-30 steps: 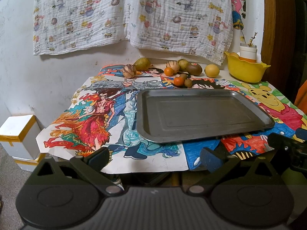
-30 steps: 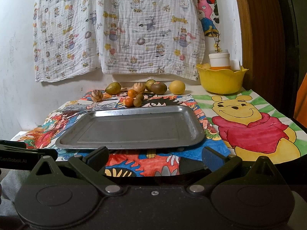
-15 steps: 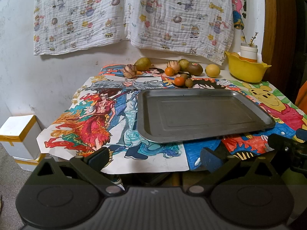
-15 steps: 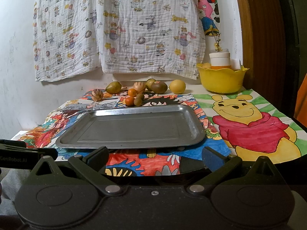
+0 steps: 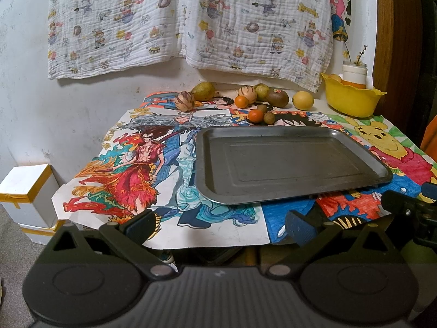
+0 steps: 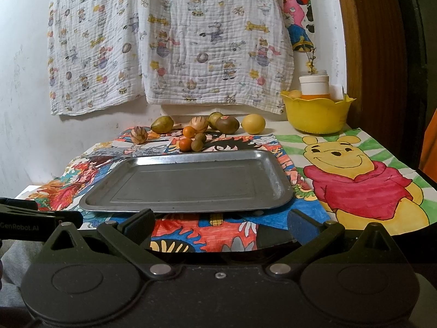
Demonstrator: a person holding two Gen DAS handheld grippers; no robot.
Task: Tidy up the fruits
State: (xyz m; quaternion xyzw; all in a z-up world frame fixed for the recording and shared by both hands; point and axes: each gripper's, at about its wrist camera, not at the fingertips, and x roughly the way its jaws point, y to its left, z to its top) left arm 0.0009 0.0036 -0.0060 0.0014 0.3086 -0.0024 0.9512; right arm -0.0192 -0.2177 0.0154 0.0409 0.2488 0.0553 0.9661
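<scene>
**Both grippers held off the near table edge, tray bare, fruit lined up at the far wall**

The metal tray [image 5: 289, 164] [image 6: 188, 183] lies flat in the middle of the table, on coloured drawings [image 5: 131, 164] that overhang the near and left edges. Its whole surface is bare, and a strip of drawing shows between its near rim and the table's near edge. Past its far rim sit the fruits, close to the wall: a pear [image 5: 203, 90] [image 6: 162, 124] far left, a striped fruit [image 5: 185, 101] [image 6: 139, 135] just in front of it, then a second striped fruit [image 5: 247, 93] [image 6: 198, 123], two small oranges [image 5: 255, 115] [image 6: 185, 144], small brown-green fruits [image 5: 269, 117] [image 6: 197, 145], a kiwi [image 5: 277, 97] [image 6: 227, 124] and a lemon [image 5: 302, 100] [image 6: 253, 123]. The nearest orange lies just beyond the tray's far rim, not touching it. A yellow bowl [image 5: 352, 101] [image 6: 316, 114] fills the far right corner, against a wooden frame [image 6: 377, 54]. A white box [image 5: 26, 191] stands on the floor to the left.

The left gripper [image 5: 218, 225] is level and low, short of the near edge, facing the tray's left half. The right gripper [image 6: 221, 225] is also level, at the near edge, facing the tray's middle, side by side with the left.

Each has its jaws spread wide, with nothing held or touched.
</scene>
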